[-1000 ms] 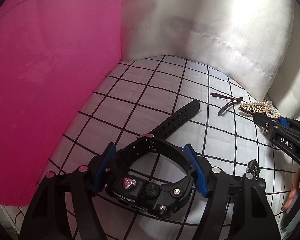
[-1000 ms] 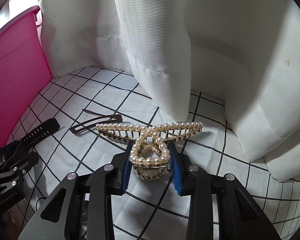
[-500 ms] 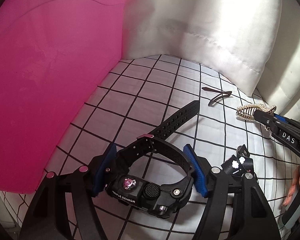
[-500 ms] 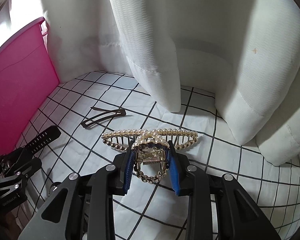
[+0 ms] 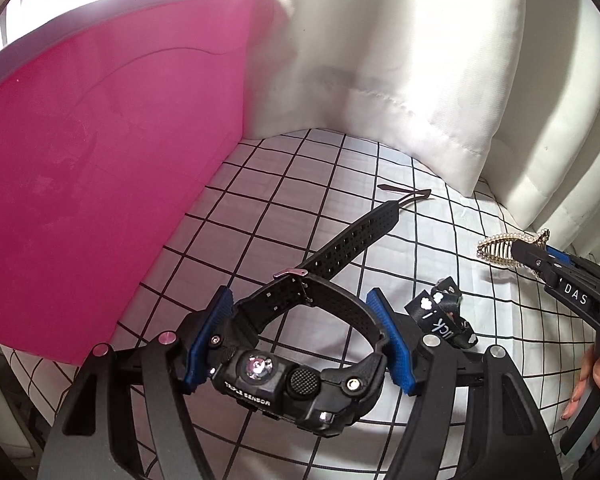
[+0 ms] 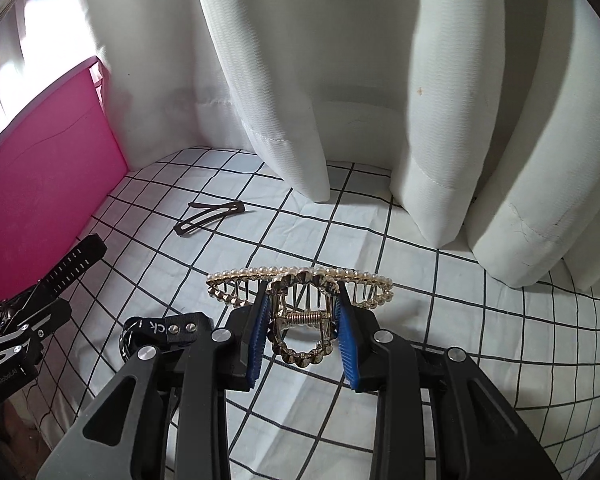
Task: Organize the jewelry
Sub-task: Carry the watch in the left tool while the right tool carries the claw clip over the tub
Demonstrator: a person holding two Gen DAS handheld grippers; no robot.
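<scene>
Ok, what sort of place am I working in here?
Probably a home, perhaps a bed by a window: a soft white checked sheet, white curtains hanging down to it, and a pink bin alongside.

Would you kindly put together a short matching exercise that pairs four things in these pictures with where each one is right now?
Things:
1. black watch
2. pearl hair claw
3. brown snap clip
4. pink bin

Places:
A. lying loose on the checked cloth, near the white curtain
B. clamped in the right gripper
C. standing at the left edge of the cloth
D. clamped in the left gripper

Pairs: 1-D, 2-B, 3-A, 4-C
</scene>
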